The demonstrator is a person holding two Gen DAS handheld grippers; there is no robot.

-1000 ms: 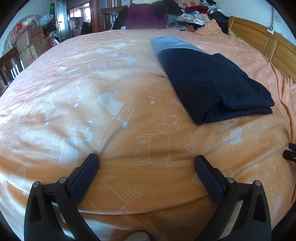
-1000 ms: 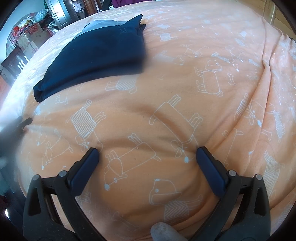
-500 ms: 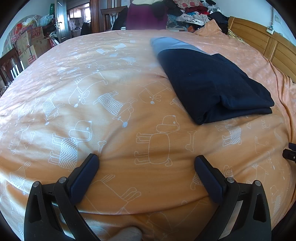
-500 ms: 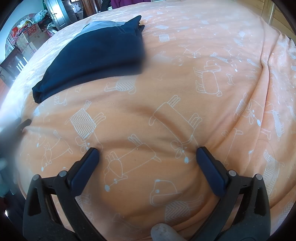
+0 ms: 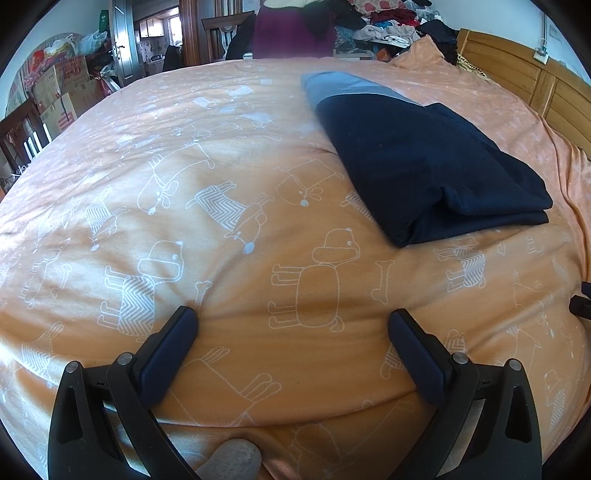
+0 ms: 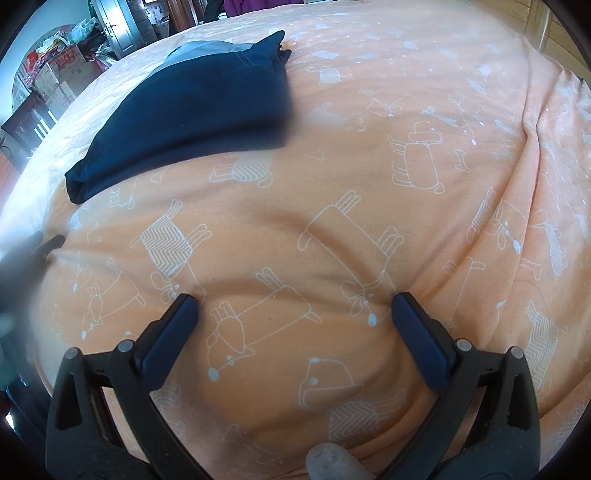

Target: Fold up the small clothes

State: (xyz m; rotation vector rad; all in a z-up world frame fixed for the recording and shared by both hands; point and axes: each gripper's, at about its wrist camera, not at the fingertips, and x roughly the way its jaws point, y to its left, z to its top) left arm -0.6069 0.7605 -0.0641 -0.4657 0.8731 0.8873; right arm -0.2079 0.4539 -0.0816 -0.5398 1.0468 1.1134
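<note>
One folded navy garment (image 5: 436,166) lies on one orange bedspread (image 5: 221,258). Two grippers are near the garment – the left gripper (image 5: 291,325) and the right gripper (image 6: 295,306), each with two spread fingers. Behind the garment – one headboard (image 5: 524,77), one clothes pile (image 5: 380,22).

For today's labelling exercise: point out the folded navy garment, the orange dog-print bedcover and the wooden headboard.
Folded navy garment (image 5: 424,162), left wrist view, middle of top layer.
Orange dog-print bedcover (image 5: 221,258), left wrist view, bare central area.
Wooden headboard (image 5: 517,74), left wrist view, upper panel.
</note>
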